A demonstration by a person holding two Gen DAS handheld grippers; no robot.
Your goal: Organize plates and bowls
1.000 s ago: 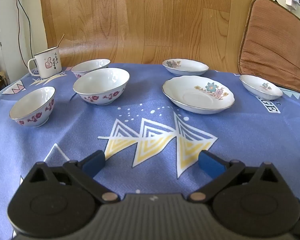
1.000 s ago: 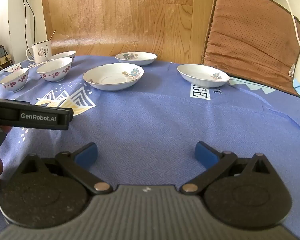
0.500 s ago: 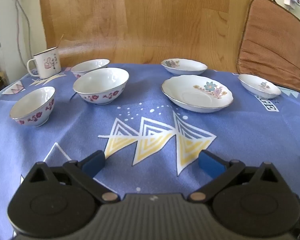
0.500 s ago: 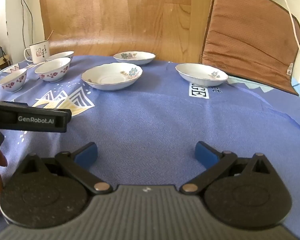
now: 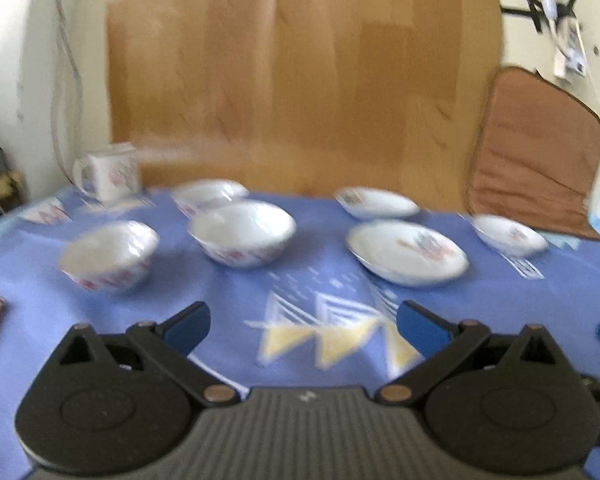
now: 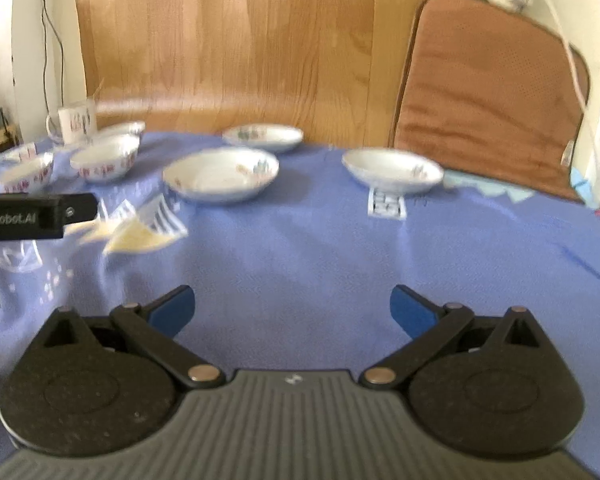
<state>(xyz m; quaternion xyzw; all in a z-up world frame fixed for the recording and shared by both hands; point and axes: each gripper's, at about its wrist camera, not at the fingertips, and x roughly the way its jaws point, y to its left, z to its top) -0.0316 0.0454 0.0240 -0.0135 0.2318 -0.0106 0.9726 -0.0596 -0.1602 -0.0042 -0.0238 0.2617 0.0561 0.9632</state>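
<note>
I have lifted both claws – the view is now higher. My left claw [image 5: 302, 326] is wide and empty; the middle bowl [image 5: 242, 234] lies ahead, slightly left.

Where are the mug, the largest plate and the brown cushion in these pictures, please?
mug [image 5: 110, 172], left wrist view, on its white side wall.
largest plate [image 6: 220, 174], right wrist view, on its bare white centre.
brown cushion [image 6: 488, 92], right wrist view, on the middle of its fabric face.
</note>
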